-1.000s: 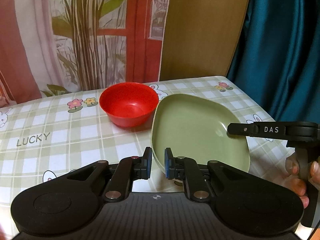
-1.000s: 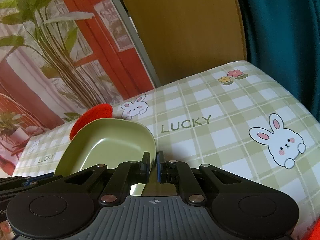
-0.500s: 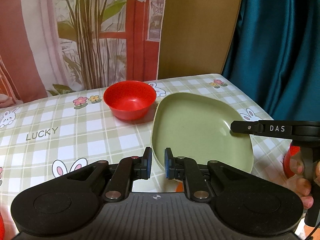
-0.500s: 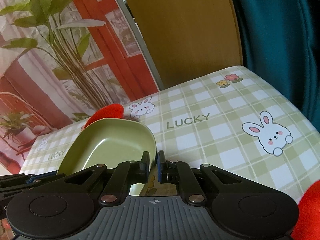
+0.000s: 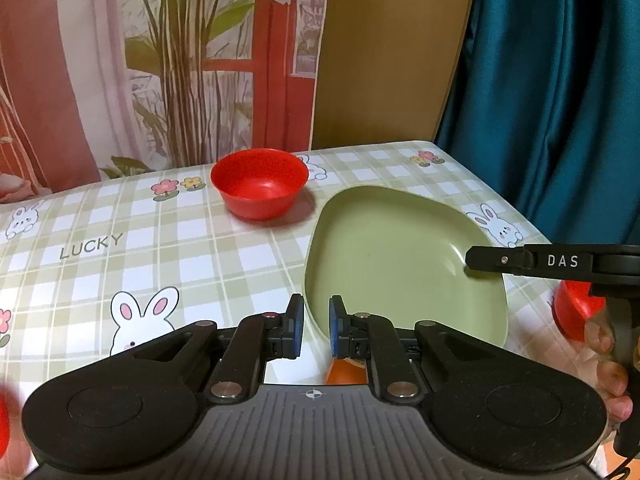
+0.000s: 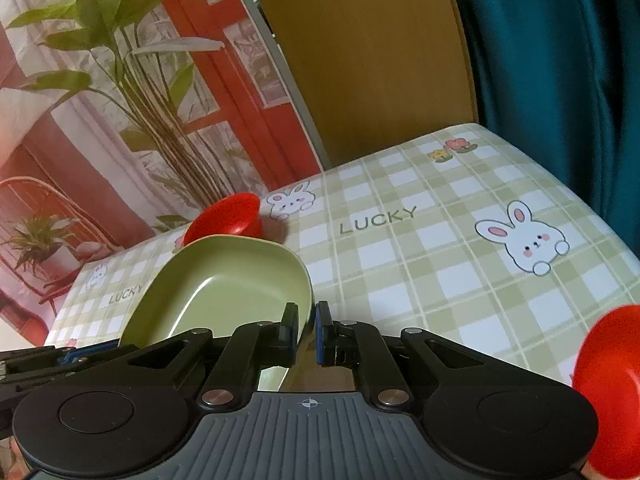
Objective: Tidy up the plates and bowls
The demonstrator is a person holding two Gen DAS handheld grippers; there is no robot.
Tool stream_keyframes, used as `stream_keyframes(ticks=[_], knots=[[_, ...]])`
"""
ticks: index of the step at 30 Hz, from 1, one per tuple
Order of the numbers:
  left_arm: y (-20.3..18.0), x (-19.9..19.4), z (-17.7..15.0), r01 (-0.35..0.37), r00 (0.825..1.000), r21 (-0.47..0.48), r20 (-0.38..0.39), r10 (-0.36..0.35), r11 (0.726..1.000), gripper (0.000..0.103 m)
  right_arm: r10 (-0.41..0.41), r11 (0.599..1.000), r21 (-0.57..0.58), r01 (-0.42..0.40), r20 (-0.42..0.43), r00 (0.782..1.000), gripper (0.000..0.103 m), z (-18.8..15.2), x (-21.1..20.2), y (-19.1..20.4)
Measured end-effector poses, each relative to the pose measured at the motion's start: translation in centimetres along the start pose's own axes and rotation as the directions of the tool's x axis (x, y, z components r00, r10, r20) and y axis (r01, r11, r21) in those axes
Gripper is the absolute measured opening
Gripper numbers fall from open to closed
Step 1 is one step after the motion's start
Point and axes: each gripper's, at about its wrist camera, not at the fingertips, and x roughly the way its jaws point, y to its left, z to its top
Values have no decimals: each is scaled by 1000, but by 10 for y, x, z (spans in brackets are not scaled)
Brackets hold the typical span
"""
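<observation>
- I have the green plate (image 5: 394, 256) clamped from two sides. My left claw (image 5: 316, 326) is closed on its near rim at bottom centre of the left view, pads pinching the edge.
- My right claw (image 6: 307, 330) is closed on the plate's (image 6: 224, 284) rim too, at lower centre of the right view. In the left view that same claw (image 5: 480, 260) comes in from the right edge, tip on the plate's right rim.
- The plate fills centre right of the left view, tilted, near edge towards me. From these two views I cannot tell whether it touches the table.
- Red bowl (image 5: 259, 189) sits upright on the table (image 5: 160, 240), upper centre of the left view, beyond the plate and apart from it. In the right view only its rim (image 6: 226, 218) peeks over the plate's far edge, left of centre.
- A second red bowl (image 6: 610, 392) shows at the lower right edge of the right view, cut off by the frame. In the left view part of it (image 5: 576, 312) sits at the right edge, behind the handle.
- Something orange (image 5: 346, 372) shows under the plate between my left claw's fingers; too little is visible to name it.
- A hand (image 5: 608, 364) grips the right claw's handle at the lower right of the left view.
- The table wears a green-and-white check cloth with rabbits, flowers and the word LUCKY.
- Behind it: a printed backdrop (image 5: 160, 60) of plants and a red window frame upper left, a wooden panel (image 5: 392, 52) top centre, a teal curtain (image 5: 560, 80) upper right.
</observation>
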Motion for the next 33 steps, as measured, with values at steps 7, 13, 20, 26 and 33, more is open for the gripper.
stream_keyframes(ticks=[7, 13, 20, 26, 33], knots=[[1, -5, -13, 18, 1000, -6, -15, -18, 1000, 14, -14, 1000, 1, 14, -27, 1000, 9, -18, -8, 3], [-2, -8, -24, 44, 999, 11, -22, -43, 999, 14, -30, 1000, 7, 31, -41, 999, 9, -32, -20, 2], [0, -7, -36, 64, 997, 7, -40, -64, 998, 14, -56, 998, -2, 56, -72, 996, 9, -51, -32, 4], [0, -6, -46, 66, 996, 6, -57, -65, 998, 14, -69, 998, -13, 68, -90, 994, 10, -60, -36, 7], [2, -5, -52, 65, 996, -1, -63, -65, 998, 14, -83, 996, -28, 80, -96, 992, 9, -65, -36, 10]])
